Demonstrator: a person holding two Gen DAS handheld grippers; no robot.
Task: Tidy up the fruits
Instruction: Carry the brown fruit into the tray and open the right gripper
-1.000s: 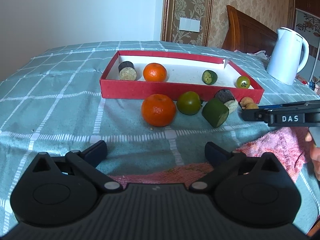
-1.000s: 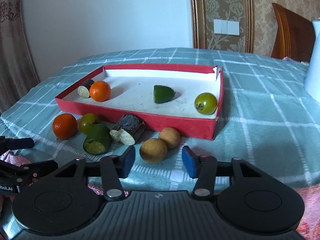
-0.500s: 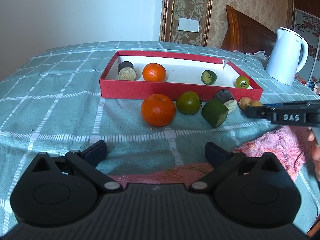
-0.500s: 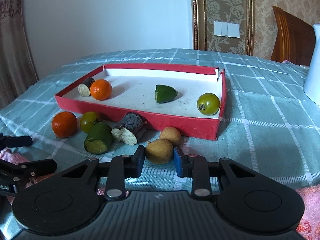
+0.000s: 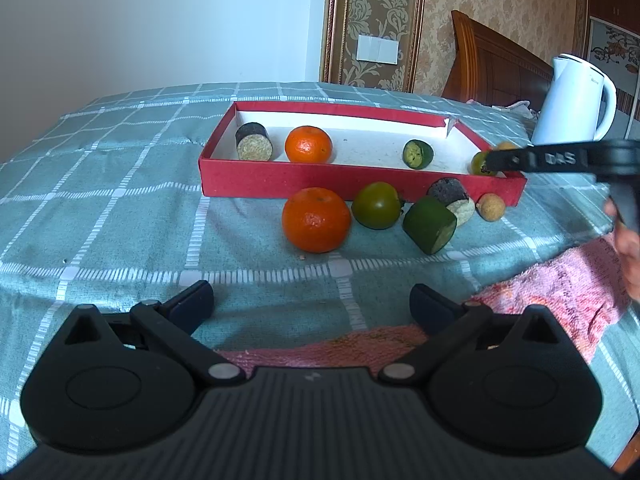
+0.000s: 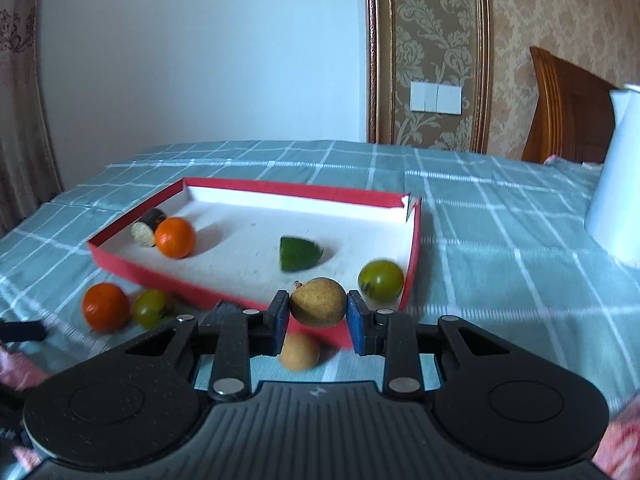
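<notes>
Right claw (image 6: pixel 318 314) clamped on a longan (image 6: pixel 318 302), held above the near wall of the red tray (image 6: pixel 120 268).

Much was hard to read: the right view was smeared by motion, so the second longan (image 6: pixel 300 351) on the cloth below was only a tan blur, and the claw's body cut off the dark log and green chunk in front of the tray. From the left view the held longan barely peeked over the right claw's arm, which also covered part of a green tomato (image 5: pixel 480 163) in the tray. The blue pads (image 6: pixel 280 322) had just closed onto the longan's sides. The left claw (image 5: pixel 312 300) stood wide apart and empty, over the checked cloth (image 5: pixel 120 220) and a pink towel (image 5: pixel 560 292).
</notes>
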